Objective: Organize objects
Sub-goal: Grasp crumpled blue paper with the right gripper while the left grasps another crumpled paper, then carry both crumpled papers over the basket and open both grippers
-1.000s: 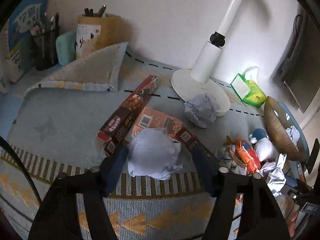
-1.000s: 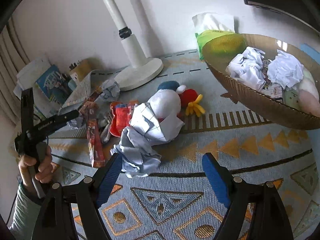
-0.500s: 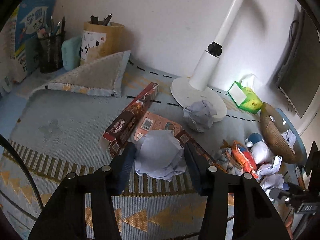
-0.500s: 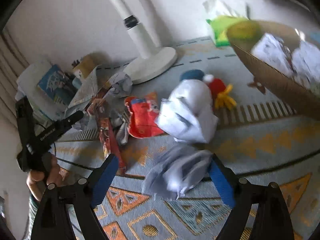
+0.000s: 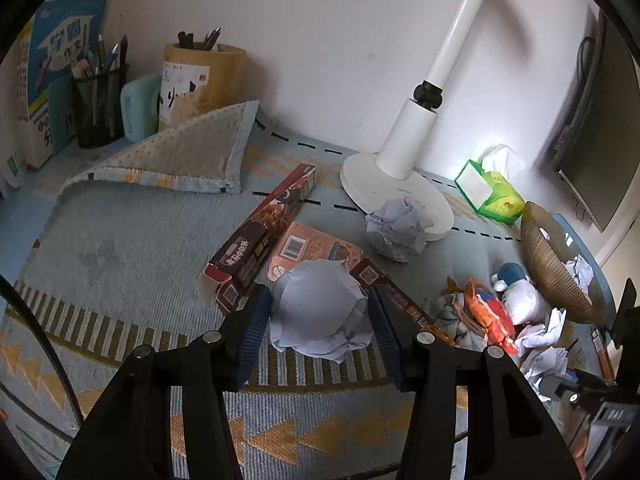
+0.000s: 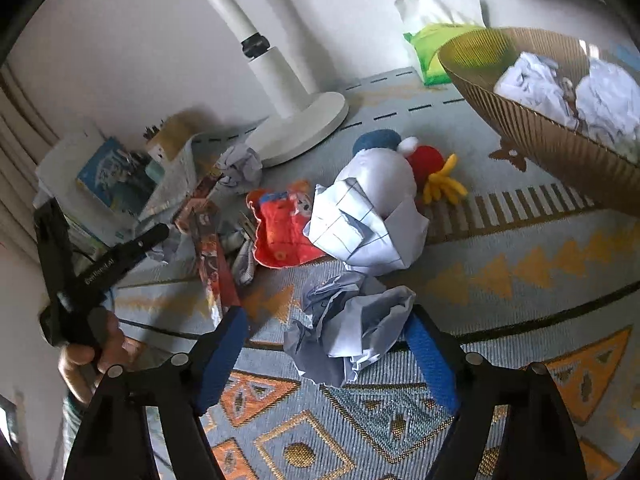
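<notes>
My left gripper (image 5: 318, 296) is shut on a pale blue crumpled paper ball (image 5: 320, 312), both pads pressed into its sides just above the rug. In the right wrist view, my right gripper (image 6: 327, 314) straddles a grey-white crumpled paper (image 6: 352, 332) lying on the rug. Its jaws are closing: the right pad touches the paper, the left pad stands apart from it. A ribbed brown bowl (image 6: 540, 136) at the right holds other crumpled papers. Another paper ball (image 5: 400, 232) lies by the white stand base (image 5: 396, 192).
Brown snack boxes (image 5: 256, 236) lie behind the held ball. A plush toy (image 6: 380, 168), a lined paper sheet (image 6: 360, 232) and a red packet (image 6: 280, 228) sit ahead of the right gripper. Green tissue box (image 5: 492, 196), pen holders (image 5: 100, 100) and a folded rug corner (image 5: 192, 152) line the wall.
The left jaws closed onto the pale blue paper ball. The right gripper moved forward over the grey-white paper, which now lies between its jaws, and the jaws have narrowed.
</notes>
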Tool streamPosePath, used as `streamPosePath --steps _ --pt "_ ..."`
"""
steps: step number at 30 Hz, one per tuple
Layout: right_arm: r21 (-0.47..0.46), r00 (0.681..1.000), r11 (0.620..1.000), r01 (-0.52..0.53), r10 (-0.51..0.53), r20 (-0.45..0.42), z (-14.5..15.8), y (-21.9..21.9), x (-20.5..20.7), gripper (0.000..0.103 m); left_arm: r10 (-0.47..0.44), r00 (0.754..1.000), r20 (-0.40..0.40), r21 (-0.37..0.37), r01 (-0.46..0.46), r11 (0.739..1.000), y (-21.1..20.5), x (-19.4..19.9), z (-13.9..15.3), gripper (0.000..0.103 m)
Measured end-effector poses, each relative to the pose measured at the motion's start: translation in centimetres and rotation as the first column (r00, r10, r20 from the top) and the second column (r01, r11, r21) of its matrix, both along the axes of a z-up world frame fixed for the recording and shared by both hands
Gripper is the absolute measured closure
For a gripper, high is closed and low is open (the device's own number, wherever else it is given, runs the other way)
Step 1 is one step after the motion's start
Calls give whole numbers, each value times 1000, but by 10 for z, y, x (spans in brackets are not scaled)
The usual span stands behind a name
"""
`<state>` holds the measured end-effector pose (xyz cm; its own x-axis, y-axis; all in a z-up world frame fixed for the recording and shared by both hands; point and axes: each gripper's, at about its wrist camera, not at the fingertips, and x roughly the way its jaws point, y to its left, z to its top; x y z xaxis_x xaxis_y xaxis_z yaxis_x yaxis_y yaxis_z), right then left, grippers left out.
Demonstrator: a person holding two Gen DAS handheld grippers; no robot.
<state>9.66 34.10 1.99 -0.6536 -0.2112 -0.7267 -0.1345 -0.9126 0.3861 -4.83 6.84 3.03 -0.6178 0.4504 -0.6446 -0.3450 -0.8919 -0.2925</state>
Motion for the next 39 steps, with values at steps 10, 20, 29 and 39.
streamPosePath --steps 10,20,29,39 --pt "26 999 999 43 -42 -34 4 3 7 59 -19 1000 -12 -7 19 1000 4 2 2 55" --pt "70 989 992 105 -96 -115 43 46 74 58 -165 986 -37 -24 164 986 47 78 64 55" --pt "75 927 961 268 -236 -292 125 120 125 58 -426 893 -146 98 441 892 152 104 137 55" --pt "31 886 950 310 -277 -371 182 198 102 58 -516 843 -148 116 533 838 271 83 153 55"
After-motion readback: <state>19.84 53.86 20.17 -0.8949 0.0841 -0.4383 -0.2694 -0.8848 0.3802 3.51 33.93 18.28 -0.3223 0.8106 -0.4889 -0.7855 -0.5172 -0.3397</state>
